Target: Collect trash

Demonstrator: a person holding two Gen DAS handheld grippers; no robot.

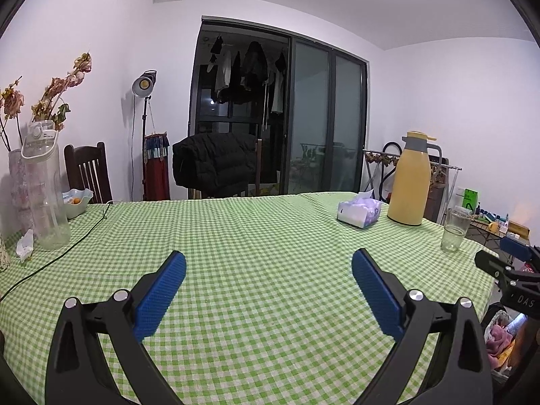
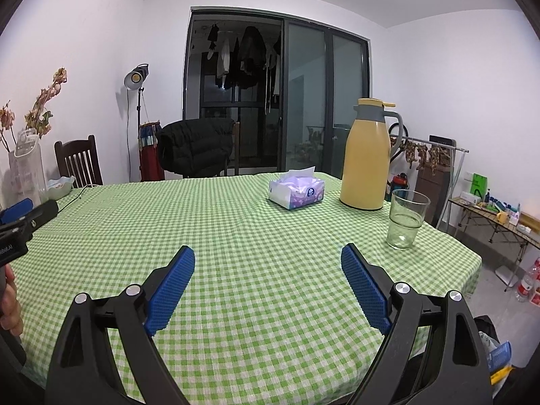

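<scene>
A crumpled white paper scrap (image 1: 25, 244) lies on the green checked tablecloth (image 1: 263, 229) at the far left, beside a clear water bottle (image 1: 45, 189). My left gripper (image 1: 268, 261) hovers over the cloth's near middle, open, with nothing between its blue pads. My right gripper (image 2: 267, 256) is likewise open and empty above the cloth (image 2: 236, 222). Each gripper shows at the edge of the other's view: the right gripper's body (image 1: 513, 270) at the right, the left gripper's body (image 2: 20, 219) at the left, with a hand under it.
A tissue box (image 2: 297, 191), a yellow thermos jug (image 2: 368, 158) and a drinking glass (image 2: 406, 217) stand at the table's right. A vase of dried flowers (image 1: 15, 182), a small bowl (image 1: 76, 200) and a dark cable (image 1: 67, 249) are at the left. Chairs stand behind.
</scene>
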